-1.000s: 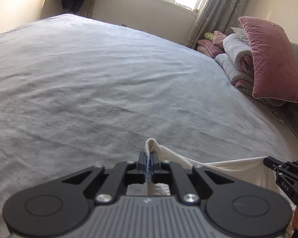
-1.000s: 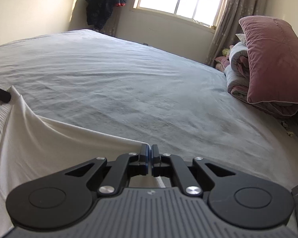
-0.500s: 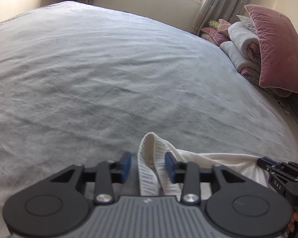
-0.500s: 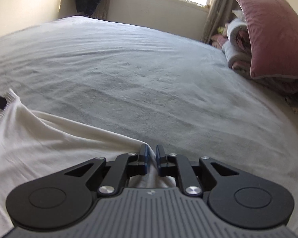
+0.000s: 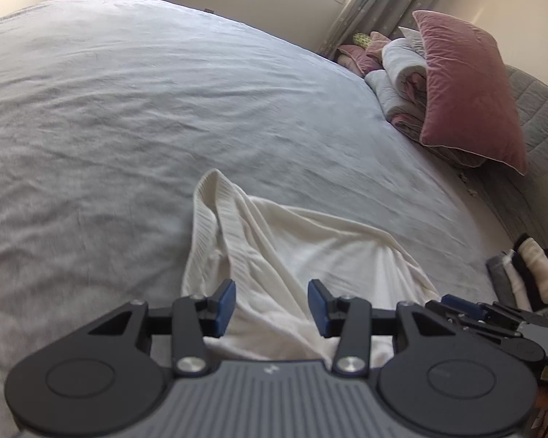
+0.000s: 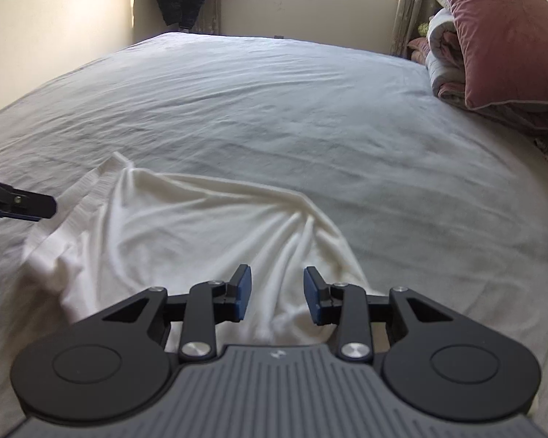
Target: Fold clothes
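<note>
Cream garment [image 5: 303,255] lies rumpled on grey bed [image 5: 128,109], ribbed edge [image 5: 210,215] folded over at far left corner. Left gripper [image 5: 272,304] above near cloth, jaws opening, pads clear of fabric beneath. Right gripper [image 6: 277,294] likewise, jaws opening, nothing pinched, over radiating creases [image 6: 296,233]. Step in hand: letting go after laying cloth down. To do it well, probably lift both straight off without snagging, then smooth creases flat before any fold. Pink pillow [image 5: 467,91] well apart.
</note>
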The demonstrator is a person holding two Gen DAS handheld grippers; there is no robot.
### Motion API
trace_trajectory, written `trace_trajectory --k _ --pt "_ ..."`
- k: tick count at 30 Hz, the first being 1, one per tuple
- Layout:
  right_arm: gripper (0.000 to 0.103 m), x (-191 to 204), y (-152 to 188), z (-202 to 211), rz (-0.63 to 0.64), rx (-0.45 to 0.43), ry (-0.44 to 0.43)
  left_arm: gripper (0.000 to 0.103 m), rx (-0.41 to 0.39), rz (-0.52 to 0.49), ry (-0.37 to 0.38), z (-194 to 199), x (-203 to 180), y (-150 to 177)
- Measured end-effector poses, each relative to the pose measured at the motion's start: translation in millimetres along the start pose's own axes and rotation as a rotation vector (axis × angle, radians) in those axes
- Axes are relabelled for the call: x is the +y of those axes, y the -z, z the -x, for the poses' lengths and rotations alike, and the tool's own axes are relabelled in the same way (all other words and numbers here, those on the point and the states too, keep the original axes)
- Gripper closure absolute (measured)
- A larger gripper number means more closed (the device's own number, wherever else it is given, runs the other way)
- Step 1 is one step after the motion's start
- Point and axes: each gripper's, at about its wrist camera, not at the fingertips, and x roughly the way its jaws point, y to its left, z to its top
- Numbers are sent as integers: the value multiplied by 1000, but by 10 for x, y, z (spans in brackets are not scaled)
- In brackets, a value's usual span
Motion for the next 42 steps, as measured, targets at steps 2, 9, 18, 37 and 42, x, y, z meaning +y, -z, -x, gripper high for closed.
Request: trace_trajectory --k 2,9,18,37,42 --pt "67 24 91 148 -10 14 -39 58 4 9 30 70 -17 99" --pt "67 212 429 660 6 55 -217 57 -16 -20 45 182 -39 420" --pt "67 402 834 801 64 125 -342 53 -94 -192 34 315 -189 489" --pt "97 123 772 847 130 107 -298 100 -102 -213 -15 189 -198 403" --pt "97 -171 561 957 67 30 -209 101 -139 -161 -44 390 -53 349"
